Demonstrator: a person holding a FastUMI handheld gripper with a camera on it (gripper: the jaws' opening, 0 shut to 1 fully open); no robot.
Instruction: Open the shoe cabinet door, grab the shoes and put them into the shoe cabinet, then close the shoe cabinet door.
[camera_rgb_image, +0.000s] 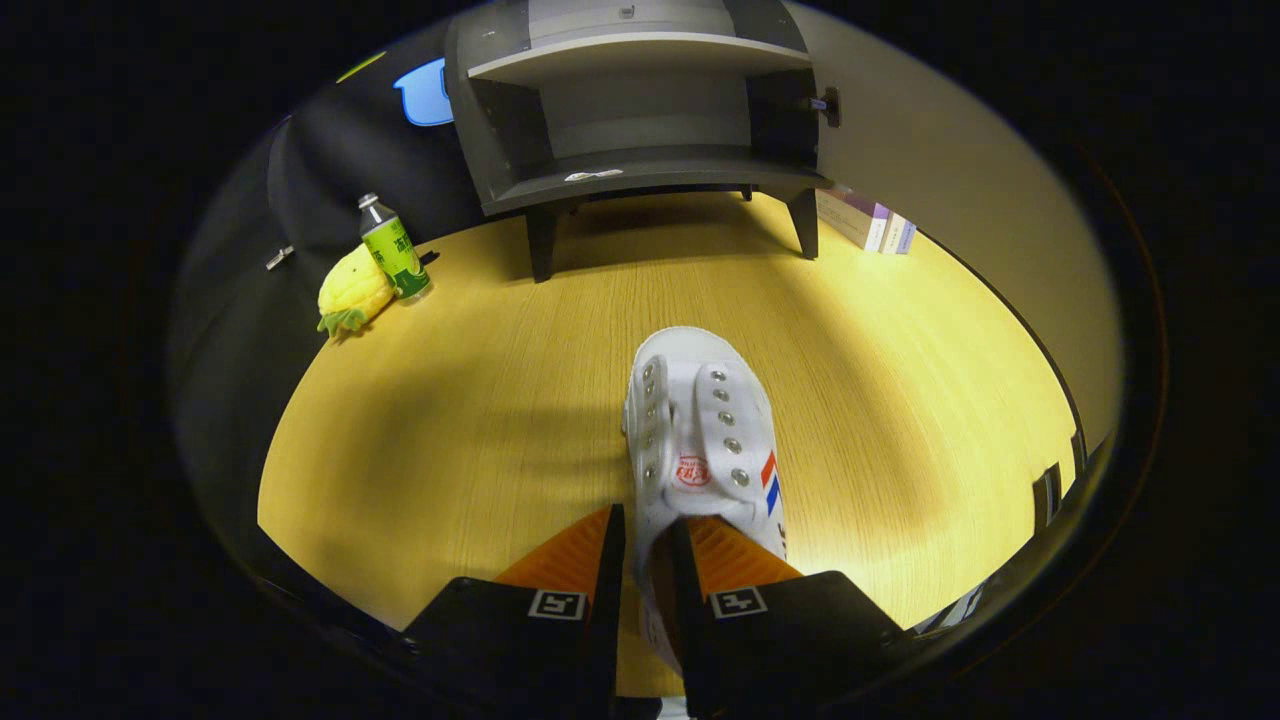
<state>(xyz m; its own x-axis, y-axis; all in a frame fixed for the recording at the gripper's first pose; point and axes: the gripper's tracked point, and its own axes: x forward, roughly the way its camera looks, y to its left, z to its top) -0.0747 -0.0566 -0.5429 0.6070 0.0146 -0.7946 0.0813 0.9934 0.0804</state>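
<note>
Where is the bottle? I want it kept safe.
In the gripper view, the bottle stands beside the yellow plush toy, left of the open cabinet, far beyond the claw.

A green-labelled plastic bottle (393, 248) stands upright on the wooden table (480, 400), far ahead and left of the jaws, touching a yellow pineapple plush toy (352, 292) just beside it. Far ahead to the right, a few boxes (866, 221) lie against the pale wall (960, 170).
</note>
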